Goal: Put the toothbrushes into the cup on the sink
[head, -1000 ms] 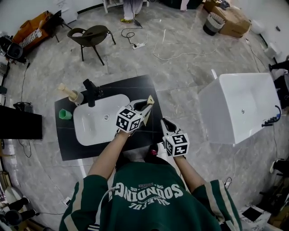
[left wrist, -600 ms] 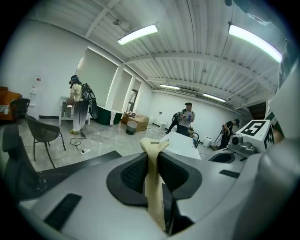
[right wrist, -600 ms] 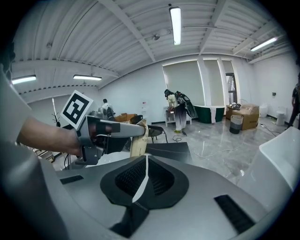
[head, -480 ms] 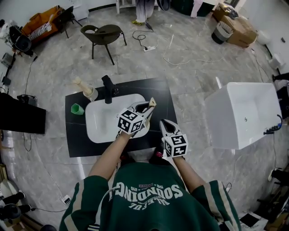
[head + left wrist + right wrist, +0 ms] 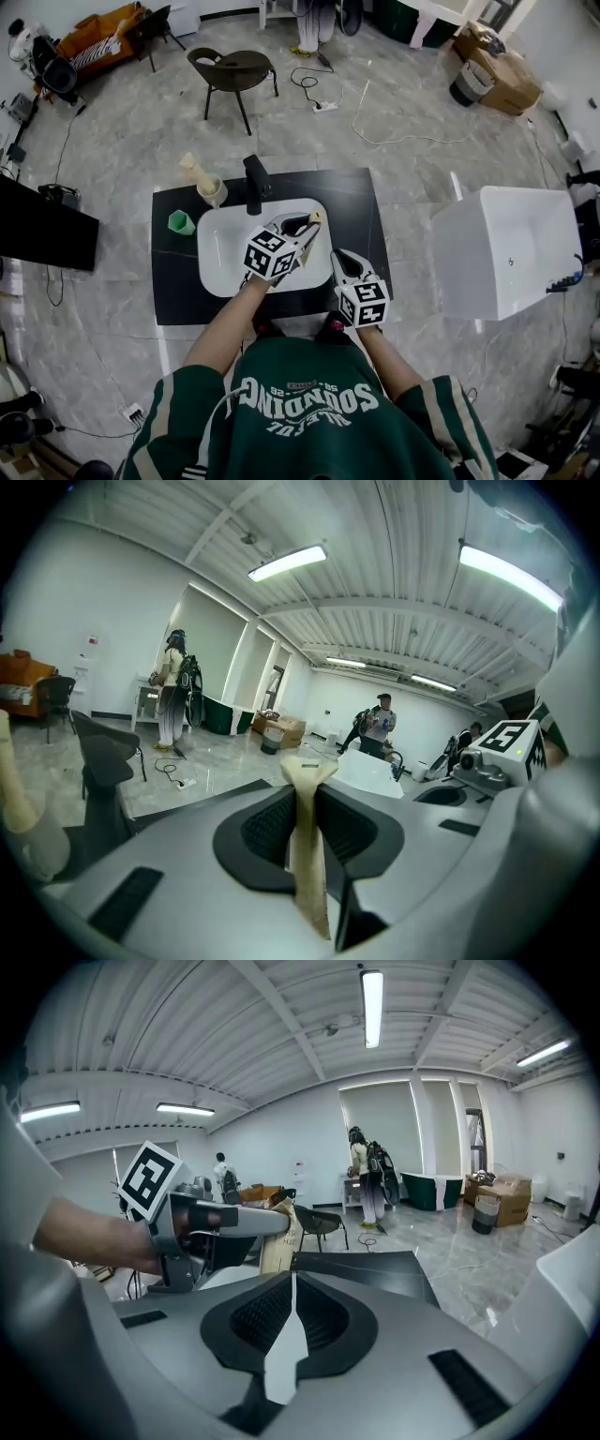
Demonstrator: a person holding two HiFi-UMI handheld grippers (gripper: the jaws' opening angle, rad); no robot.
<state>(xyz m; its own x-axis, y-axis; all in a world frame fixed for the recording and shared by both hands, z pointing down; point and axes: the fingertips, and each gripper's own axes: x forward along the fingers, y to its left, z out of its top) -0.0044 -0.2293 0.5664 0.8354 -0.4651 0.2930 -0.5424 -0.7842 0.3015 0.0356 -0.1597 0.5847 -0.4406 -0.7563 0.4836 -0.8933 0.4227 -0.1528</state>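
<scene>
My left gripper (image 5: 306, 225) is shut on a beige toothbrush (image 5: 313, 218), whose flat end sticks out past the fingertips over the white basin (image 5: 225, 258). In the left gripper view the toothbrush (image 5: 306, 841) stands clamped between the jaws. A pale cup (image 5: 214, 191) holding another beige toothbrush (image 5: 192, 166) stands on the black counter (image 5: 173, 291) left of the black faucet (image 5: 254, 180); a green cup (image 5: 181, 222) sits nearer. My right gripper (image 5: 340, 257) hangs over the counter's right front, jaws together with nothing between them (image 5: 291, 1314).
A white bathtub (image 5: 506, 248) stands right of the sink. A dark chair (image 5: 234, 70) and loose cables (image 5: 375, 141) are on the floor beyond the counter. Several people stand far off in the room (image 5: 173, 691).
The sink counter has come closer and more central in the head view. Both grippers have moved forward with it, the left one now over the basin, still holding the toothbrush.
</scene>
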